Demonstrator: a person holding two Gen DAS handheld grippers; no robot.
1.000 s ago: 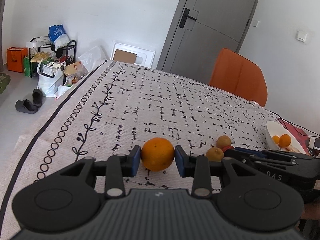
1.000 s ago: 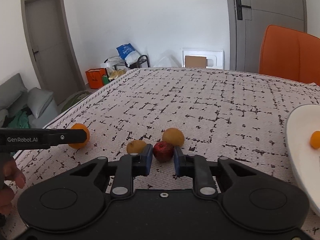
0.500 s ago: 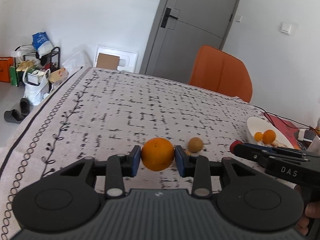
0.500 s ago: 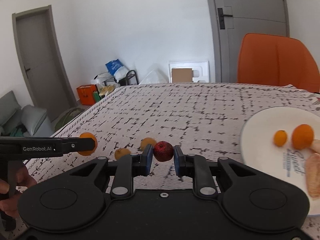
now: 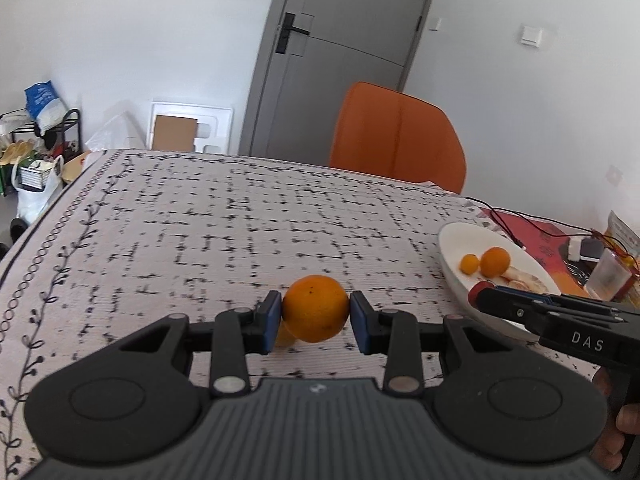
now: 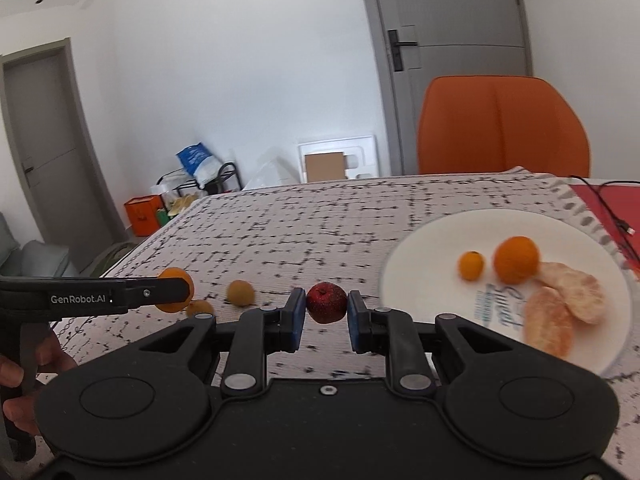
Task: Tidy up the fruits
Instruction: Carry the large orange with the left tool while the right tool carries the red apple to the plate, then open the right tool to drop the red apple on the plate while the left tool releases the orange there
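My left gripper [image 5: 315, 315] is shut on a large orange [image 5: 316, 308], held above the patterned tablecloth. My right gripper [image 6: 326, 312] is shut on a small dark red fruit [image 6: 326, 303], also lifted off the cloth. A white plate [image 6: 432, 256] lies to the right, holding a small orange [image 6: 471, 265], a bigger orange [image 6: 516, 259] and two peeled citrus pieces [image 6: 568, 296]. The same plate [image 5: 456, 240] shows at the right in the left wrist view, with the right gripper's fingers [image 5: 520, 304] over its near rim. Two brownish-yellow fruits [image 6: 241, 293] [image 6: 199, 307] lie on the cloth.
An orange chair [image 5: 396, 136] stands behind the table's far edge. Red mat, cables and a plastic cup [image 5: 608, 276] sit right of the plate. A shelf with bags [image 5: 36, 148] is on the floor at left. A hand [image 6: 20, 376] holds the left gripper's handle.
Both grippers have swung right and slightly up with their fruits. The plate has come much closer in both views, and the loose fruits have slid left and behind.
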